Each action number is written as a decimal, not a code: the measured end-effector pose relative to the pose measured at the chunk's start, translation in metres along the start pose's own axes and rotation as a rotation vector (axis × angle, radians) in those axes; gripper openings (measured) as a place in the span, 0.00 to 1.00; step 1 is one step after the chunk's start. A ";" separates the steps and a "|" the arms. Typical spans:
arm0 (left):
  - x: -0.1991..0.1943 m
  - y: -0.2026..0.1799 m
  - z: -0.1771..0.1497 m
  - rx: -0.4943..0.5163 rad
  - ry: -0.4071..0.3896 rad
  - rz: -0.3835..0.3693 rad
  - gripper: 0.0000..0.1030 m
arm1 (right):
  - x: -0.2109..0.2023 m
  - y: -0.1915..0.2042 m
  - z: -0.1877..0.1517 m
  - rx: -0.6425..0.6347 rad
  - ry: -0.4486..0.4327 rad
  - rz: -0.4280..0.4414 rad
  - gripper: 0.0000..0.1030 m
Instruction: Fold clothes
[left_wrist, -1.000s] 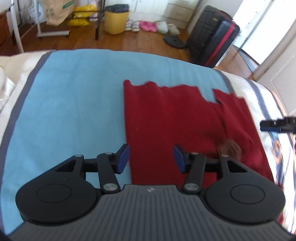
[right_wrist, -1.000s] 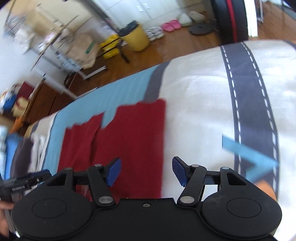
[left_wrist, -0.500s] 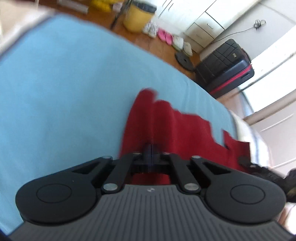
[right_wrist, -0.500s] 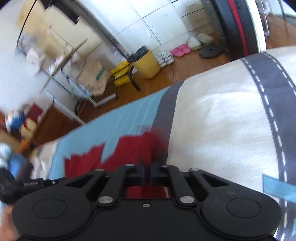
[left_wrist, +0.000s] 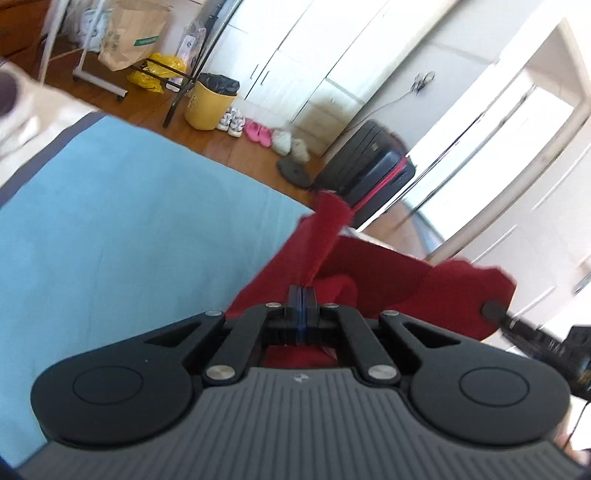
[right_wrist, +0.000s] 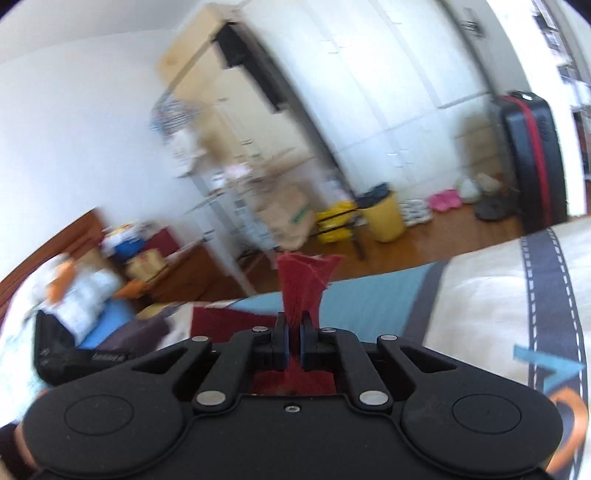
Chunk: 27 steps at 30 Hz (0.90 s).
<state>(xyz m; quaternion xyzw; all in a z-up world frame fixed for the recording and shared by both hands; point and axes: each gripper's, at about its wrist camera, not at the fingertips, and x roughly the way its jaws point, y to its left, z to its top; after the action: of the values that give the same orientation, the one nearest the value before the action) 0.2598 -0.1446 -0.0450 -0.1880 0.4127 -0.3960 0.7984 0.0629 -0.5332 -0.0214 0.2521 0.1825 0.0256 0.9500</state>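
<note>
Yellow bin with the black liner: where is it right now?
The yellow bin stands on the wooden floor past the bed's far edge, upper centre-left in the left wrist view, between yellow bags and a row of shoes.

Floor: brown wood boards (left_wrist: 255, 155).
Walls: white; white cupboard doors (left_wrist: 295, 62) along the far side.
Bed: light-blue cover (left_wrist: 110, 229), cream section with a dark dashed stripe (right_wrist: 546, 280).
Floor items: yellow bin (left_wrist: 208, 101), pink slippers (left_wrist: 256, 131), black suitcase (left_wrist: 369, 170) with red band.
Light: bright daylight through the doorway (left_wrist: 498, 140).
</note>
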 end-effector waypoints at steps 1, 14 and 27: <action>-0.021 0.003 -0.011 -0.052 -0.006 -0.027 0.00 | -0.014 0.010 -0.006 -0.031 0.012 0.011 0.07; -0.094 0.043 -0.117 -0.183 0.066 0.216 0.00 | -0.066 0.032 -0.081 -0.101 0.348 -0.451 0.06; -0.078 0.025 -0.105 0.046 0.024 0.206 0.07 | -0.079 0.042 -0.107 -0.140 0.467 -0.398 0.06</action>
<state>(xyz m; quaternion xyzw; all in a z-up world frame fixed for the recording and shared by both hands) 0.1599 -0.0651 -0.0825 -0.1215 0.4302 -0.3234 0.8340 -0.0472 -0.4577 -0.0605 0.1325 0.4390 -0.0911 0.8840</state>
